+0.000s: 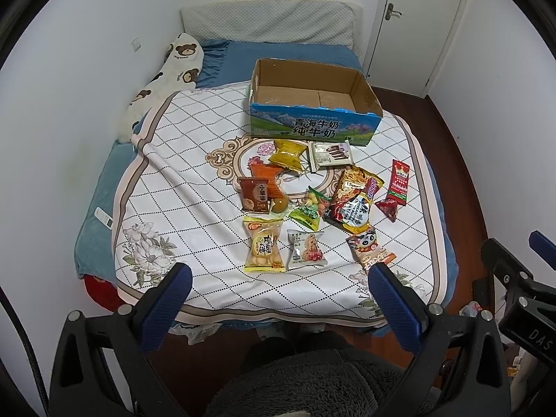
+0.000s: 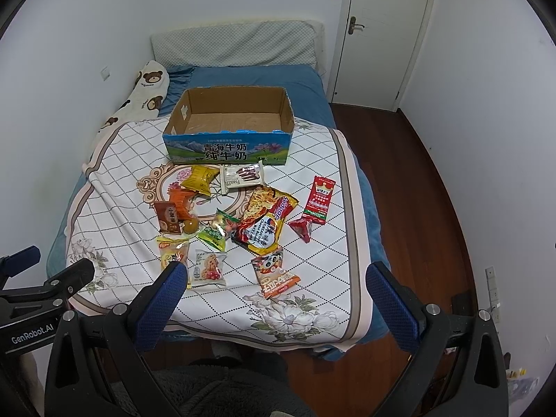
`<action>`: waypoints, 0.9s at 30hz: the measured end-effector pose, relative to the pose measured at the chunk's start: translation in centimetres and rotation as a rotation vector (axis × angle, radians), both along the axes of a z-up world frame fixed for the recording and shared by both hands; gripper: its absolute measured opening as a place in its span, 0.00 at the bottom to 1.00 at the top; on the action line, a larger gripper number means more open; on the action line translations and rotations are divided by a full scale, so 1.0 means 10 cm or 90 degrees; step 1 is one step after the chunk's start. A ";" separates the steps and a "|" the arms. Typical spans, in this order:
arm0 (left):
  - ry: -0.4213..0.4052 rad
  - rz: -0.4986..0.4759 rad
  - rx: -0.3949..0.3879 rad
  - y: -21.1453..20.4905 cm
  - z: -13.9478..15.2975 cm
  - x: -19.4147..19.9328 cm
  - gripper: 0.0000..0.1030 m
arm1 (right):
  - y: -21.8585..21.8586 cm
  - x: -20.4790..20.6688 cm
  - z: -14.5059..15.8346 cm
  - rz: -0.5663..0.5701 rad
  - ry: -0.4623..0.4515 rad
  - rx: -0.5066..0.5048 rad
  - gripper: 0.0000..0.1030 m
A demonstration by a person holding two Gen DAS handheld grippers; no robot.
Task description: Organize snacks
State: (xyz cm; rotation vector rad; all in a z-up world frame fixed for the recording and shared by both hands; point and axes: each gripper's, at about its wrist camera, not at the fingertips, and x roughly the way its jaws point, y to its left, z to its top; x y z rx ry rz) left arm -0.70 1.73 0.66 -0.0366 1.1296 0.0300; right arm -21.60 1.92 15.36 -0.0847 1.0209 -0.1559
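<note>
Cardboard box [image 1: 314, 104] sits bare at the far end of the bed, every snack packet [image 1: 264, 248] lies loose on the quilt [image 1: 194, 173], and your left gripper [image 1: 278, 299] and right gripper [image 2: 274, 295] hover spread wide, holding nothing — all of it's ahead of you.

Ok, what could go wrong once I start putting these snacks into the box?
The noodle packet overlaps the candy bag, so gripping one might drag the other. The quilt is soft and could bunch under the jaws. The milk carton box sits behind the pile, so reaching over may scatter packets.
</note>
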 end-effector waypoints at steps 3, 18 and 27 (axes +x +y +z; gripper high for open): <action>0.000 -0.001 0.002 0.00 -0.01 0.00 1.00 | -0.02 0.00 0.02 0.001 0.001 0.002 1.00; 0.001 0.014 0.012 0.03 -0.19 0.20 1.00 | -0.07 0.11 -0.16 -0.009 0.018 0.036 1.00; 0.097 0.069 0.028 0.33 -1.18 0.92 1.00 | -0.32 0.83 -1.06 -0.054 0.089 0.139 1.00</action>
